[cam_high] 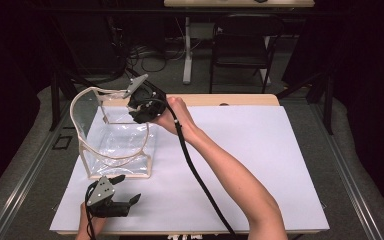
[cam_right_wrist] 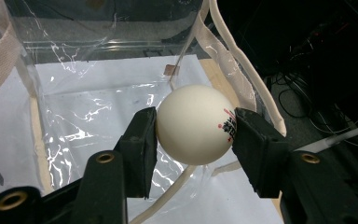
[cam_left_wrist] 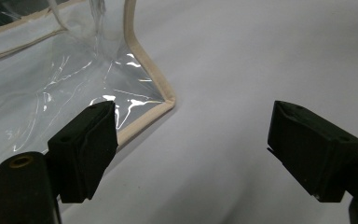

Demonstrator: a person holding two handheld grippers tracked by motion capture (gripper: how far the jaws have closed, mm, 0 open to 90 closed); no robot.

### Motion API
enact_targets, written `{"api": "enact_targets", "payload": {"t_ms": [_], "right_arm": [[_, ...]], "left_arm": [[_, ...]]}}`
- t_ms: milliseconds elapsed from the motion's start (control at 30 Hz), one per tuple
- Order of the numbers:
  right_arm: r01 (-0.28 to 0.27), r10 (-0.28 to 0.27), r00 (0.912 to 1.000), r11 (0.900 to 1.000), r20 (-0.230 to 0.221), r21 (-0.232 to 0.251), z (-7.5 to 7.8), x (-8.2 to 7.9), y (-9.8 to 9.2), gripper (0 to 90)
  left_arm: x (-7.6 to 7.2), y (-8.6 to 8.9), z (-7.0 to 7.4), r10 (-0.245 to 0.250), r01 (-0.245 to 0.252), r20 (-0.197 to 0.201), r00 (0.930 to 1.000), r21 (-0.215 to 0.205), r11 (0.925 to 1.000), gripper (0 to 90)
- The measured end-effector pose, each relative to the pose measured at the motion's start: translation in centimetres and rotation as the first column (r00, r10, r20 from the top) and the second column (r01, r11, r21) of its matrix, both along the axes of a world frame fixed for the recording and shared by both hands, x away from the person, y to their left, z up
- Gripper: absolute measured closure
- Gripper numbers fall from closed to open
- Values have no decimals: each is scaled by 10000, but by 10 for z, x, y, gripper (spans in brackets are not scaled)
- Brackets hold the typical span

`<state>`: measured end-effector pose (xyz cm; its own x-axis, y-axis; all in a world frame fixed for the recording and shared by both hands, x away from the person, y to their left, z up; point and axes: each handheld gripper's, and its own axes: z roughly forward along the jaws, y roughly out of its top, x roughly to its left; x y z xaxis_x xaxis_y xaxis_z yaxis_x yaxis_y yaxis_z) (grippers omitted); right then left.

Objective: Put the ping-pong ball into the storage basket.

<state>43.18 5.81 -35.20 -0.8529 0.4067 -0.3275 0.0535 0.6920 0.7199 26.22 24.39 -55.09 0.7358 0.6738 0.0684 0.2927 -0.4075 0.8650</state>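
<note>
One ball (cam_right_wrist: pixel 196 124) gripped, not yet bagged.
Right gripper (cam_high: pixel 141 107) jaws clamp it above the far rim of the clear bag (cam_high: pixel 115 142); release remains. Left gripper (cam_high: pixel 122 192) jaws apart, near bag's near corner on tabletop (cam_high: pixel 260 165).

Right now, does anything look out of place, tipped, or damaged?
Nothing stands out. The clear bag stands upright on the white sheet, and the right claw holds a white ball over its opening.

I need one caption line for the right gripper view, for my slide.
Right gripper holds a white ball over the open clear bag.
</note>
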Motion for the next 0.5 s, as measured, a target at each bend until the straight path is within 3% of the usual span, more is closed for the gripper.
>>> {"api": "enact_targets", "payload": {"t_ms": [500], "right_arm": [[-187,185,9998,9991,-58,-387,-4,-1,10,505]], "left_arm": [[0,0,0,-19,19,6,10000,-13,10000,163]]}}
